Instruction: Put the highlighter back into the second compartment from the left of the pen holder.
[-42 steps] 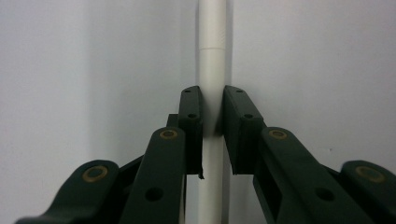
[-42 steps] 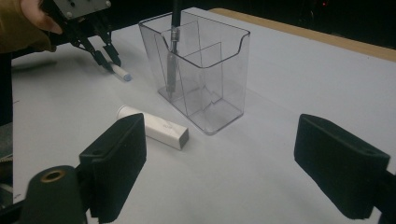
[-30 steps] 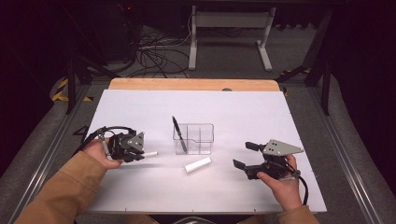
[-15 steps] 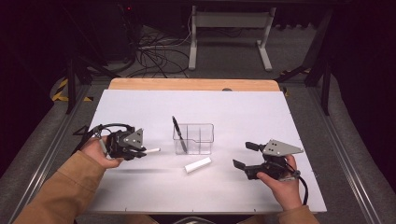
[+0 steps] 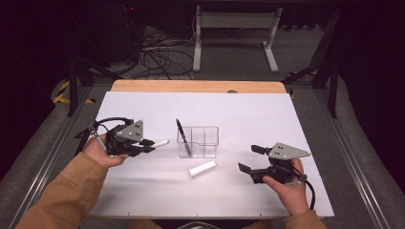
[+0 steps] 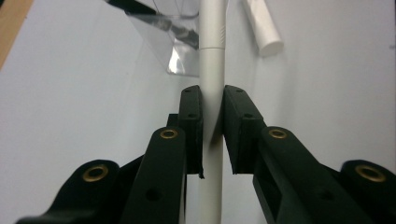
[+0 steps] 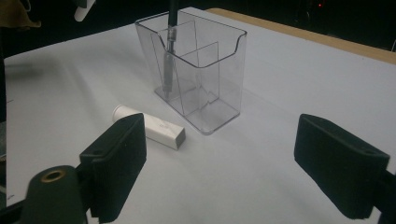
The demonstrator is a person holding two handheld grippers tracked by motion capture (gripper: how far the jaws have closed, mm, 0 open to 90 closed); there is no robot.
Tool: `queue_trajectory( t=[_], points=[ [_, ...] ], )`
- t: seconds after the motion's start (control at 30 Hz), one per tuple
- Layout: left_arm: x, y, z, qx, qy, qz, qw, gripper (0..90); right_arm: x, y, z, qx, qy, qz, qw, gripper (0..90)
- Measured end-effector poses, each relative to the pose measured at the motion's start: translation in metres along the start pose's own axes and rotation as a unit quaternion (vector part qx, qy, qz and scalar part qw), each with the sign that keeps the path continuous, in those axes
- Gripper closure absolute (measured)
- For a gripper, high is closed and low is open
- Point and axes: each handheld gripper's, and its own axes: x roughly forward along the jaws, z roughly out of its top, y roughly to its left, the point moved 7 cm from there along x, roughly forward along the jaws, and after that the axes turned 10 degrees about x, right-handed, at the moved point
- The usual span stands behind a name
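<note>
Left claw (image 5: 149,145) clamped on white pen (image 5: 161,142), held above bench (image 5: 248,114) left of clear divided holder (image 5: 198,141). Black pen (image 5: 183,137) leaning in holder's left compartment. White capped marker (image 5: 202,169) lying flat just in front of holder. Right claw (image 5: 249,158) spread wide, gripping nothing, low over bench, right of marker.
</note>
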Motion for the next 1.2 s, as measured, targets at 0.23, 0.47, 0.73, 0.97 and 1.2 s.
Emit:
queue_trajectory(
  t=[0.23,0.47,0.73,0.97,1.2],
  points=[
    [-0.007,0.005,0.018,-0.018,-0.059,0.009,0.998,78.6,0.0,0.0,0.0,-0.001,-0.002,-0.005,1.0,15.2],
    [-0.011,0.009,0.035,-0.043,-0.115,0.016,0.9923,78.6,0.001,-0.001,0.0,-0.003,-0.009,-0.008,0.9999,13.8],
    [-0.012,0.017,0.054,-0.074,-0.171,0.026,0.9822,78.6,0.001,-0.001,-0.001,-0.002,-0.018,-0.01,0.9998,13.8],
    [-0.012,0.023,0.07,-0.09,-0.214,0.04,0.9719,78.6,0.001,-0.001,-0.001,-0.001,-0.021,-0.009,0.9997,13.8],
    [-0.009,0.027,0.085,-0.104,-0.258,0.05,0.9592,78.6,0.001,-0.001,-0.001,-0.002,-0.022,-0.007,0.9997,13.8]
  ],
)
